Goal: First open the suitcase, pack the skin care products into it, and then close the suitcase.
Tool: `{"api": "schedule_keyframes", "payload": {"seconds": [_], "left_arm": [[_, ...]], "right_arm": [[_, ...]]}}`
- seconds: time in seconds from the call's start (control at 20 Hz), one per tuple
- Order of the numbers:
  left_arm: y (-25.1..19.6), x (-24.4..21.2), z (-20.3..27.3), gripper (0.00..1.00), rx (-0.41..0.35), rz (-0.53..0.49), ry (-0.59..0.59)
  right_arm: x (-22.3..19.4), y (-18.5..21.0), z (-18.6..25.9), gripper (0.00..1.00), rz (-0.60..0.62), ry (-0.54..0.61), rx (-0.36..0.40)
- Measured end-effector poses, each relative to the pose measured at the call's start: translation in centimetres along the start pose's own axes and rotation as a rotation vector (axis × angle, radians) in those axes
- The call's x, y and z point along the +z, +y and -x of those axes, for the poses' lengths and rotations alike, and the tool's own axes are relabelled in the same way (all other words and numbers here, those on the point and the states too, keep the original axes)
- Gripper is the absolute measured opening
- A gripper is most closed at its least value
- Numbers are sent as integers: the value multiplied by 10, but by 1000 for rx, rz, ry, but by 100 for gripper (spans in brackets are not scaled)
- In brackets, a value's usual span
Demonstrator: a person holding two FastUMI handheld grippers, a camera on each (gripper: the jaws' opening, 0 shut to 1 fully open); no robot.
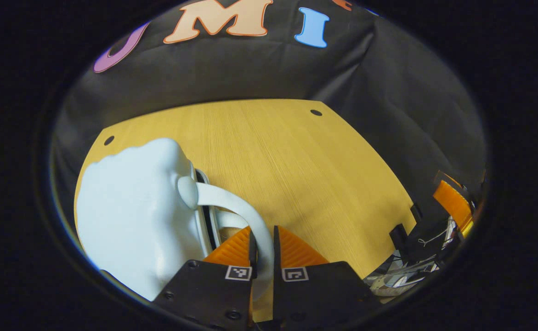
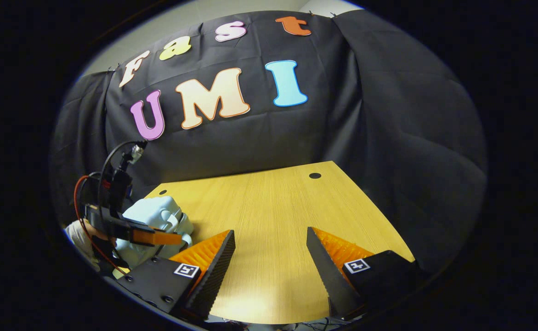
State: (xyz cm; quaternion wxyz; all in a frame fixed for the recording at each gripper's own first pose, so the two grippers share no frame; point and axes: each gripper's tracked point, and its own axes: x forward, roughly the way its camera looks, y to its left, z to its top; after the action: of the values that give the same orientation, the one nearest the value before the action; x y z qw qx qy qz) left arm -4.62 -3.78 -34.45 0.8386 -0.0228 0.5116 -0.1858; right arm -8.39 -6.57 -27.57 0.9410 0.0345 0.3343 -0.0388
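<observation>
Left gripper [image 1: 263, 250]: I had its two fingers pressed together on the suitcase's pale handle [image 1: 246, 214], which ran up between them in the left gripper view.
Right gripper [image 2: 271, 257]: I saw its fingers spread wide over bare wood, pinching nothing; it also sat at the lower right edge of the left gripper view [image 1: 452, 204], off the table's near corner.
Suitcase [image 1: 135, 216]: it was pale blue with a lumpy moulded shell and stood on the table's left part, close to the back left corner; from the dark seam beside the handle I could not tell whether it was fastened.
Table [image 1: 296, 156]: yellow wood with a fine straight grain; I counted two small dark holes near the back corners, one left, one right.
Room: black cloth hung close behind the table and down its right side; in the right gripper view a strip of pale wall [image 2: 190, 18] showed above the cloth.
In the way: in the right gripper view the left gripper [image 2: 151, 236], with its black and red cables [image 2: 85, 193] and a gloved hand [image 2: 82, 241] on it, covered part of the suitcase.
Count: one suitcase, one handle, two grippers, one table.
</observation>
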Motion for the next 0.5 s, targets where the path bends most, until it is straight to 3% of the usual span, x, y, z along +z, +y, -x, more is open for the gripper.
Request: {"api": "schedule_keyframes", "payload": {"seconds": [0.1,0.15,0.2,0.25,0.3,0.35,0.5], "left_arm": [[-10,7,-2,34,-8,55,-37],[-10,14,1,52,14,37,-71],[-13,22,7,57,33,6,-123],[-19,38,12,76,42,-29,-185],[-26,54,25,83,46,-62,-256],[-29,74,44,77,64,-99,-340],[-45,132,93,89,127,-186,-594]], "right_arm": [[5,-1,0,98,10,-10,6],[9,0,0,98,16,-17,11],[13,1,0,98,22,-24,17],[18,2,0,98,29,-34,26],[24,4,1,98,35,-44,29],[33,6,0,98,35,-60,37],[70,19,4,98,27,-144,52]]}}
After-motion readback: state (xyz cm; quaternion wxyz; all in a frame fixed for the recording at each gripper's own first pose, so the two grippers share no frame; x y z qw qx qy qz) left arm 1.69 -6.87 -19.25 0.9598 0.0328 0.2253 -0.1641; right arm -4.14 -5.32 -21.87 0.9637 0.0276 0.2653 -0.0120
